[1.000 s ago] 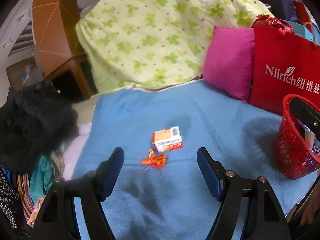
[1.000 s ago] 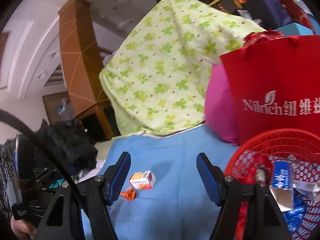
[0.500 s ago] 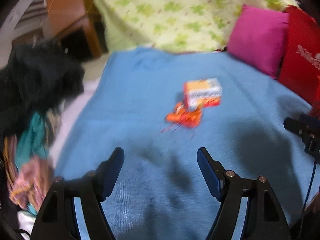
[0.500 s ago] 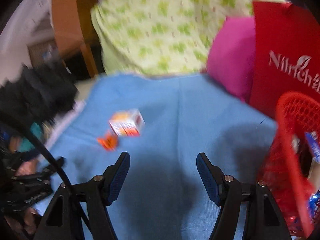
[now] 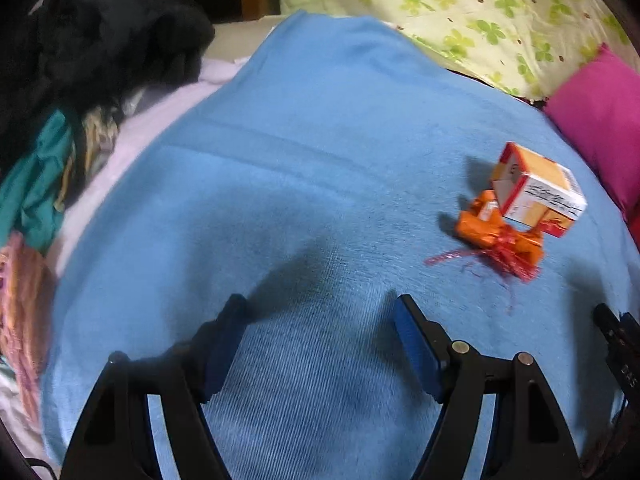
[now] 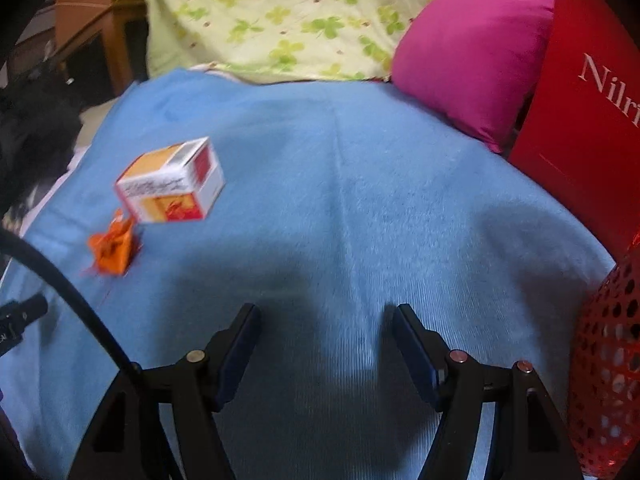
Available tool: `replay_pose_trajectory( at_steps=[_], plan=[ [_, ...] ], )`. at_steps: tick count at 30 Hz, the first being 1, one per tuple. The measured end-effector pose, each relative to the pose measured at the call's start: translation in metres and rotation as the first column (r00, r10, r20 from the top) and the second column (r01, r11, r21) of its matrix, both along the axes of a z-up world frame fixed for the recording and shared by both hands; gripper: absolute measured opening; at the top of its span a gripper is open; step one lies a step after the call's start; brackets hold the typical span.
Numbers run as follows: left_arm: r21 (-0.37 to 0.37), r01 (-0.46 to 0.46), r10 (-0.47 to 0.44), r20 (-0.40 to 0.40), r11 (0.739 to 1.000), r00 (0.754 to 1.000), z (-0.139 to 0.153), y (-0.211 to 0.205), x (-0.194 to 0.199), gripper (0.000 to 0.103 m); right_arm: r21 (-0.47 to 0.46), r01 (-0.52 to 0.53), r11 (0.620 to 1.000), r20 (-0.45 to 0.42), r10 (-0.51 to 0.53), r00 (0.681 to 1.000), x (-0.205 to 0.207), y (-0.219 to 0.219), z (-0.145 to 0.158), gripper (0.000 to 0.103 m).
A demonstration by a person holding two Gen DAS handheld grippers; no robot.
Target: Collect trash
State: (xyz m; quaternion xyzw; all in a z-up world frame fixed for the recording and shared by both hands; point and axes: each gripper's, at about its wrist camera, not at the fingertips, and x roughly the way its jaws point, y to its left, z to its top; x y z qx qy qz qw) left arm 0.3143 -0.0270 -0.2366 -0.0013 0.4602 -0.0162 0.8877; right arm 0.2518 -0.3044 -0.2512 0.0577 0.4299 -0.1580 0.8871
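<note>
A small orange, white and red carton lies on the blue blanket, with a crumpled orange wrapper touching its near side. My left gripper is open and empty, low over the blanket, with the trash ahead to its right. In the right wrist view the carton and the wrapper lie ahead to the left. My right gripper is open and empty above bare blanket. The red mesh basket stands at its right.
A magenta pillow and a clover-print quilt lie behind. A red paper bag stands at the right. Black clothing and coloured clothes pile at the blanket's left edge. A black cable crosses the right wrist view.
Both grippers have tilted down and moved closer to the blanket. The carton and wrapper now sit right of the left gripper and left of the right gripper. The basket has slid to the frame edge.
</note>
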Motion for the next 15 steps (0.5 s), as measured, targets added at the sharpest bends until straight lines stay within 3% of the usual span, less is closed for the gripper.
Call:
replay_pose_trajectory(
  at_steps=[2,6,10,15],
  plan=[
    [0.024,0.016,-0.017,0.034,1.0,0.999,-0.003,-0.006,0.001,0.09,-0.013,0.019,1.0,0.012,-0.018,1.0,0.005,-0.002,-0.004,0.085],
    [0.099,0.022,-0.034,0.122,0.995,0.992,-0.009,-0.019,-0.007,0.095,-0.037,0.054,0.998,-0.013,-0.054,0.998,0.014,-0.005,-0.009,0.103],
    [0.047,0.012,-0.017,0.103,0.999,0.995,-0.009,-0.012,-0.005,0.099,-0.041,0.071,0.997,-0.022,-0.072,0.997,0.015,-0.007,-0.007,0.103],
    [0.066,0.005,-0.012,0.108,0.998,0.994,-0.009,-0.013,-0.006,0.101,-0.029,0.069,0.997,-0.005,-0.069,0.998,0.013,-0.007,-0.006,0.103]
  ],
)
